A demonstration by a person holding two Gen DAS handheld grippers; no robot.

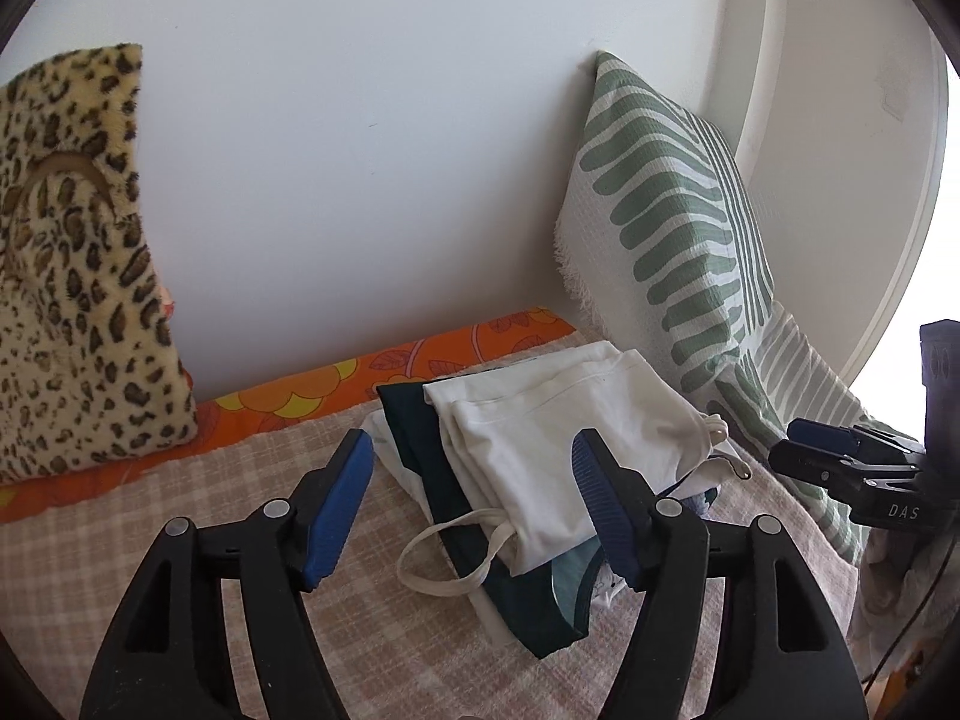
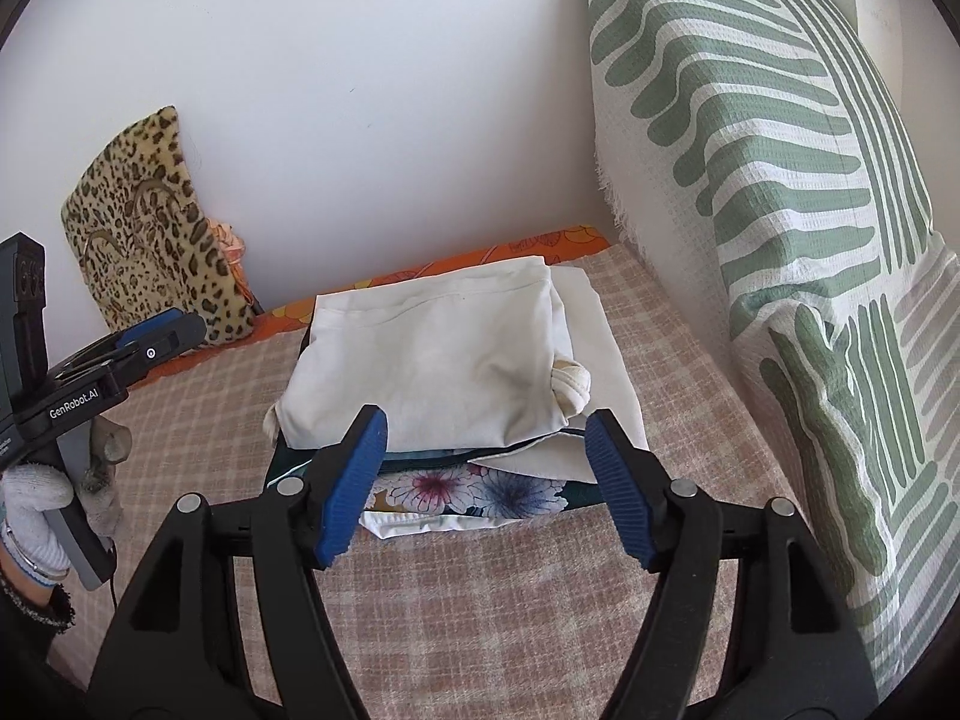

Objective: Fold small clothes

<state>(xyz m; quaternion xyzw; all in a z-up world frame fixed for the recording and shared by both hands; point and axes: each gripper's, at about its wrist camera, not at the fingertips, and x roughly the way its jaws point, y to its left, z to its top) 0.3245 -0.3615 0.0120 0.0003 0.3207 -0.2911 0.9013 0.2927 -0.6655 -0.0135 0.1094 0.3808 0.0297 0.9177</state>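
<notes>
Stack of folded small clothes (image 2: 432, 372) sits on the beige checked woven blanket (image 2: 492, 612); top layer is a cream cotton garment (image 1: 540, 444), soft, folded roughly rectangular, hem stitching visible, knotted tie at its right edge; a cream fabric loop strap (image 1: 444, 558) trails off the near-left side in the left wrist view; under it a dark teal folded piece (image 1: 432, 480), then a floral print fabric with pink and blue flowers (image 2: 474, 492) and a white layer at the bottom edge.

Left gripper (image 1: 471, 504): black plastic arms, ribbed blue pads, jaws wide apart, nothing gripped; stack lies beyond and between the fingers, pads clear of the cloth. Right gripper (image 2: 483, 486): same build, jaws wide apart, nothing held; near edge of the stack sits just past the fingertips, centred in the gap.

Surroundings: fuzzy leopard-print plush cushion (image 1: 72, 252) against the white wall (image 1: 360, 150) on the left; waffle-weave white pillow with green leaf stripes (image 2: 768, 228) on the right; orange floral sheet (image 1: 420, 360) along the wall edge; white knit-gloved hand (image 2: 33, 510) holds the left tool.
</notes>
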